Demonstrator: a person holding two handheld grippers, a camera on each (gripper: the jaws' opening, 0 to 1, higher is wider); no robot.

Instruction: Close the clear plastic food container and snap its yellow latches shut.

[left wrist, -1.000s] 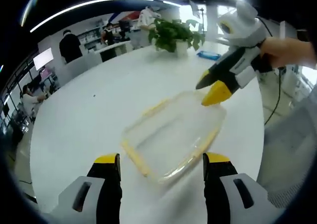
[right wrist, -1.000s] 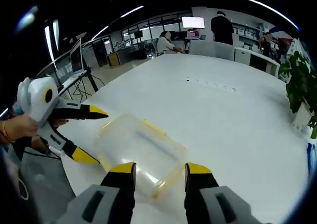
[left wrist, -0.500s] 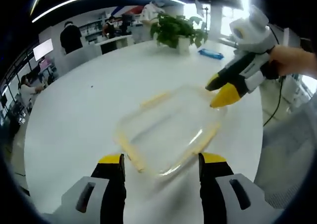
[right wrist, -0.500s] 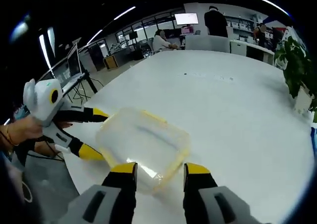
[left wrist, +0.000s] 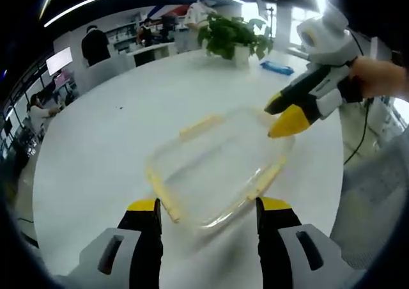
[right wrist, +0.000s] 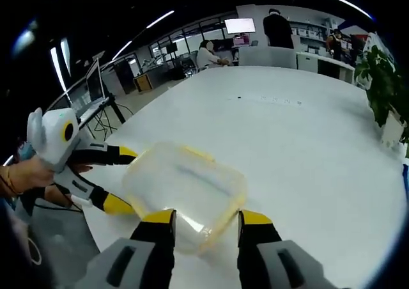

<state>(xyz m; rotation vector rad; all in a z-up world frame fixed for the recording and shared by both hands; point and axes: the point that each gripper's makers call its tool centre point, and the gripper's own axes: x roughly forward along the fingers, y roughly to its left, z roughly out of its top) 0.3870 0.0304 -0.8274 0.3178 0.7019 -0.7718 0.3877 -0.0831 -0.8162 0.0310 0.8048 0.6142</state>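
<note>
A clear plastic food container (left wrist: 217, 167) is seen lying on a big white table (left wrist: 102, 148), near the table's edge. Yellow latches (left wrist: 199, 126) are seen along its sides. From the blurry pictures it cannot be told if the latches are snapped down.

In the left gripper view, the left gripper (left wrist: 208, 207) is held low, just in front of the near side of the container. Its two yellow-tipped jaws are spread wide apart, and nothing is held between them. The right gripper (left wrist: 281, 113) is seen coming in from the right, held by a hand (left wrist: 377, 78). Its jaws are parted, with the lower yellow tip at the far corner of the container.

In the right gripper view, the right gripper (right wrist: 206, 220) is seen at the near edge of the container (right wrist: 182, 190), with its jaws apart and nothing clamped. The left gripper (right wrist: 118, 180) is seen on the left, with its jaws spread around the far end of the container.

A potted plant (left wrist: 233, 36) and a blue thing (left wrist: 276, 68) are seen farther back on the table. People are seen at desks far behind.
</note>
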